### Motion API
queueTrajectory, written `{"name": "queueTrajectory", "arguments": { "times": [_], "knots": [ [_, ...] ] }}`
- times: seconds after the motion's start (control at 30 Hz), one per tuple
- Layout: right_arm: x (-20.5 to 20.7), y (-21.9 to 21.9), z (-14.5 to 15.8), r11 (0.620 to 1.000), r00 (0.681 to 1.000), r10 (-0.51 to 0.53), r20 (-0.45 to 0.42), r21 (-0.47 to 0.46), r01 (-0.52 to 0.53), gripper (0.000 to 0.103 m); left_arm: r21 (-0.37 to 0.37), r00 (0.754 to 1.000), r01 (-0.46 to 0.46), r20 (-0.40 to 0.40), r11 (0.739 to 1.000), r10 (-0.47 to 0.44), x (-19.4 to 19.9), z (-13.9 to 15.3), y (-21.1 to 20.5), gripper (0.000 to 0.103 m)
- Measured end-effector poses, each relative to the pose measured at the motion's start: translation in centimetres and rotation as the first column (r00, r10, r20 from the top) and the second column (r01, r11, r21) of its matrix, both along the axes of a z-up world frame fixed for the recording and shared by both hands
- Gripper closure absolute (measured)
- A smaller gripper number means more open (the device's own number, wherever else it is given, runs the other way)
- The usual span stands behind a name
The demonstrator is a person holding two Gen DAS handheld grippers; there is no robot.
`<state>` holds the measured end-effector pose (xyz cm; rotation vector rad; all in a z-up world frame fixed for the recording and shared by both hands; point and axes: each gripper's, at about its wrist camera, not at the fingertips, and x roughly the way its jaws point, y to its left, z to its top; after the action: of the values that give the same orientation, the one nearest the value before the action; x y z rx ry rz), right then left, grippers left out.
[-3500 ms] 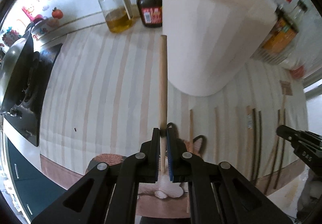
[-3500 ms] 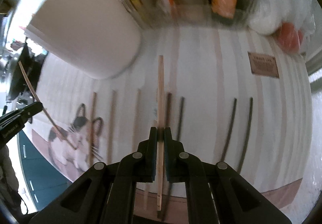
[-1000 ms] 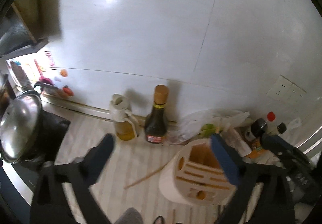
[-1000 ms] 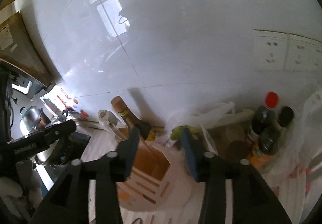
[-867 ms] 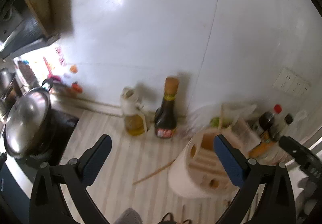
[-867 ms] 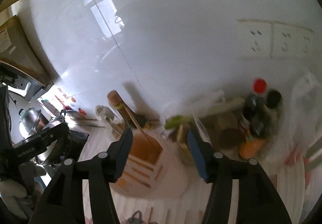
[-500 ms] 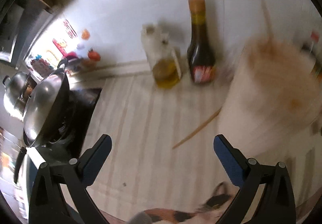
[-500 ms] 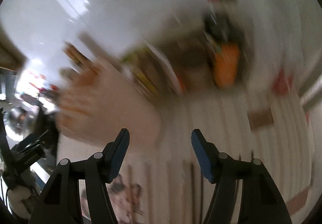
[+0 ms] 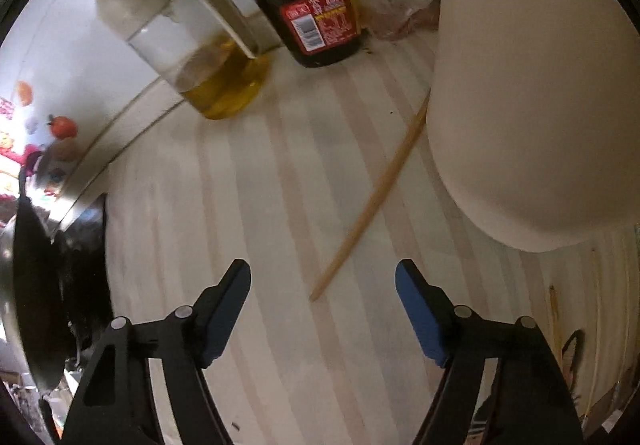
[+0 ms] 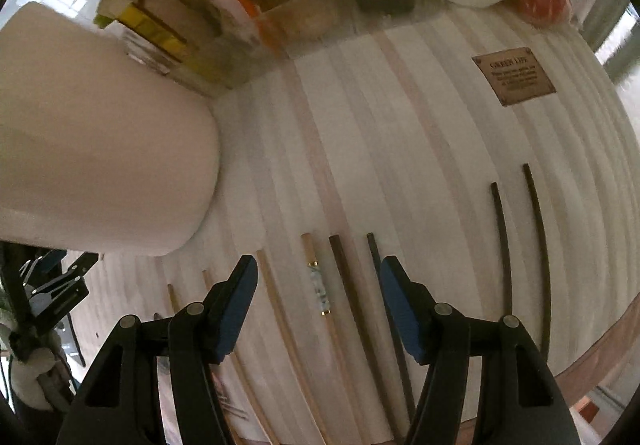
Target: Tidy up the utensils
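Before you on the striped mat, one pale wooden chopstick [image 9: 374, 201] lies diagonally, its far end touching the base of the tall cream utensil holder [image 9: 532, 93]. To the holder's right, more chopsticks lie side by side: pale wooden ones [image 10: 316, 325], dark brown ones [image 10: 352, 305], and two thin black ones [image 10: 520, 245] set apart.

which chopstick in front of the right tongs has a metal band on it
The pale chopstick between the open right tongs; its neighbours are plain wood or dark.
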<state>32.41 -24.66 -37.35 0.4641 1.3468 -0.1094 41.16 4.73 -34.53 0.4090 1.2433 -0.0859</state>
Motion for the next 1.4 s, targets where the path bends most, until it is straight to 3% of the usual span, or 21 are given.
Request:
{"name": "queueTrajectory", "arguments": {
  "times": [0.1,0.13,0.2,0.6,0.8,0.97,1.17,1.4],
  "knots": [
    [0.1,0.0,0.0,1.000,1.000,-0.028,-0.003,0.002,0.028,0.037,-0.039,1.000,0.016,-0.018,0.999,-0.017,0.6,-0.5,0.0,0.034],
    [0.0,-0.2,-0.1,0.999,0.999,-0.042,-0.005,0.008,0.042,0.037,-0.055,0.999,0.020,-0.026,0.998,-0.021,0.7,-0.7,0.0,0.038],
    [0.1,-0.2,-0.1,0.998,0.998,-0.060,-0.003,0.022,0.060,0.037,-0.069,0.998,0.029,-0.044,0.997,-0.032,1.1,-1.1,0.0,0.057],
    [-1.1,-0.4,-0.1,0.995,0.995,-0.096,-0.018,-0.004,0.096,0.037,-0.191,0.994,0.061,-0.074,0.980,-0.076,1.5,-1.7,0.1,0.094],
    [-1.6,-0.3,0.0,0.994,0.993,-0.111,-0.030,-0.009,0.111,0.037,-0.262,0.995,-0.001,-0.095,0.965,-0.025,1.2,-2.1,1.6,0.097],
    [-1.8,0.3,0.8,0.995,0.995,-0.095,-0.011,-0.022,0.094,0.037,-0.277,0.994,-0.067,-0.103,0.959,0.039,-0.1,-2.2,3.0,0.098],
    [-2.1,0.4,1.7,0.998,0.998,-0.056,0.004,-0.018,0.056,0.038,-0.292,0.981,-0.175,-0.128,0.940,0.143,-3.9,-2.3,4.4,0.099],
    [-2.9,0.0,2.0,1.000,1.000,-0.007,0.007,0.015,0.007,0.038,-0.303,0.947,-0.312,-0.181,0.900,0.267,-11.0,-2.7,4.7,0.099]
  ]
}}
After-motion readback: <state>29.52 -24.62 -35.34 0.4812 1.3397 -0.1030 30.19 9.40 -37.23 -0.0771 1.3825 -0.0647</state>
